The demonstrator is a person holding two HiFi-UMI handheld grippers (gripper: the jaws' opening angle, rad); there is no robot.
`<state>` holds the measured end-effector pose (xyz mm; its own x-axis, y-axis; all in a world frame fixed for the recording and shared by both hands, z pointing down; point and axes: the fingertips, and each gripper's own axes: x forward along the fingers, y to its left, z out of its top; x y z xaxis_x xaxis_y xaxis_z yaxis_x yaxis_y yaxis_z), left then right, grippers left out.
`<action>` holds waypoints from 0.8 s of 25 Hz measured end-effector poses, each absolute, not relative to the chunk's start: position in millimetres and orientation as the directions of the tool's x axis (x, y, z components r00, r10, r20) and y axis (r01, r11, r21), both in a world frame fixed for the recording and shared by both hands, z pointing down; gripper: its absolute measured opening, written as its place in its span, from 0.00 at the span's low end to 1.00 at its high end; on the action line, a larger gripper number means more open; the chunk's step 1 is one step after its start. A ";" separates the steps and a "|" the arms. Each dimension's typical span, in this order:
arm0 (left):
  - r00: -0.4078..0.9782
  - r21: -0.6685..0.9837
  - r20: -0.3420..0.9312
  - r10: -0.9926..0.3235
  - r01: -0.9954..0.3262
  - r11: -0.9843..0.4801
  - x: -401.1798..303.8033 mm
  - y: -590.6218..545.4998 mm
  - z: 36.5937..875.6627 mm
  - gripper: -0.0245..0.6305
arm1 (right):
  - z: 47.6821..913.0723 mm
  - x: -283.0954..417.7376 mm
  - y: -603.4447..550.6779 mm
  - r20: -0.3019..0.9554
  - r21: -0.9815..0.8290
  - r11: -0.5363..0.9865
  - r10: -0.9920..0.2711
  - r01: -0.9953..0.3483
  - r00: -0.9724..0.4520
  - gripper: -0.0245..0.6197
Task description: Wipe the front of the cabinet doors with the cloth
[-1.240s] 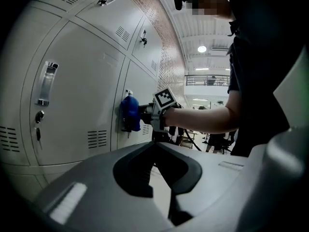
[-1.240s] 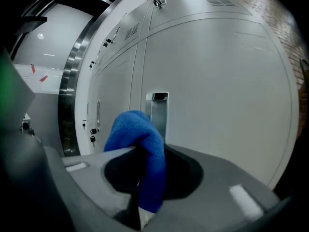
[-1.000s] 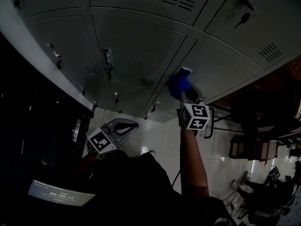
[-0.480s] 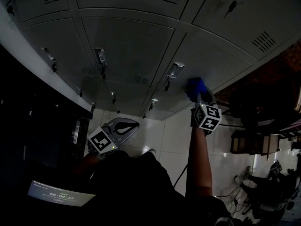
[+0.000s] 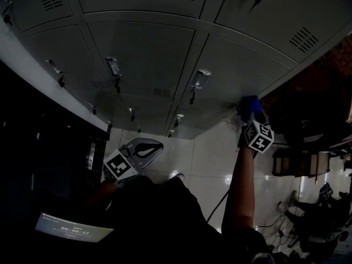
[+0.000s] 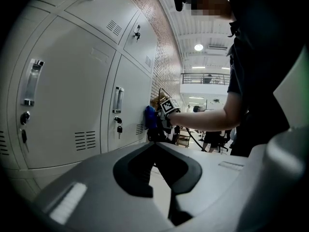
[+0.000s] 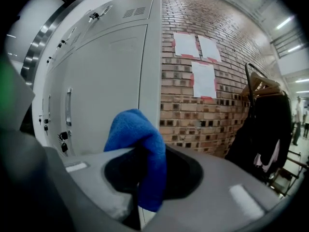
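Observation:
Grey metal cabinet doors point(image 5: 143, 54) fill the top of the head view. My right gripper point(image 5: 250, 112) is shut on a blue cloth point(image 5: 251, 103) and holds it against the right edge of the right-hand door point(image 5: 242, 65). In the right gripper view the cloth point(image 7: 133, 134) bulges out between the shut jaws, next to the door point(image 7: 106, 91) and its edge strip. My left gripper point(image 5: 145, 147) hangs low by my body, shut and holding nothing. From the left gripper view the cloth point(image 6: 150, 117) shows far off, against the lockers.
Door handles with keys point(image 5: 201, 78) stick out of the doors. A brick wall with paper sheets point(image 7: 203, 79) starts right of the lockers. A rack with dark clothing point(image 7: 263, 124) stands beside it. Furniture point(image 5: 291, 166) stands on the white tiled floor point(image 5: 187, 158) at the right.
My right gripper has slid the cloth rightwards across the door, from beside the handle to the door's right edge. The left gripper has stayed in place.

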<state>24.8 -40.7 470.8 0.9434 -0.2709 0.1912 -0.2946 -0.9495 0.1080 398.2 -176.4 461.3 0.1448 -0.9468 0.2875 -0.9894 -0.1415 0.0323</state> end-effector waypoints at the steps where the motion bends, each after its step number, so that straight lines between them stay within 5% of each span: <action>1: 0.944 0.107 0.192 -0.269 -0.293 -0.950 25.6 -40.4 470.9 0.04 | 462.1 401.9 -175.5 0.288 0.032 -0.151 -0.945 -0.988 0.153 0.15; 9: 0.939 0.101 0.188 -0.289 -0.311 -0.945 20.2 -45.0 472.6 0.04 | 472.1 379.5 -160.7 0.293 -0.014 -0.158 -0.945 -0.987 0.147 0.15; 20: 0.935 0.112 0.186 -0.303 -0.326 -0.939 8.8 -50.5 471.4 0.04 | 496.1 171.5 -169.1 0.312 -0.092 0.204 -0.924 -0.975 -0.223 0.15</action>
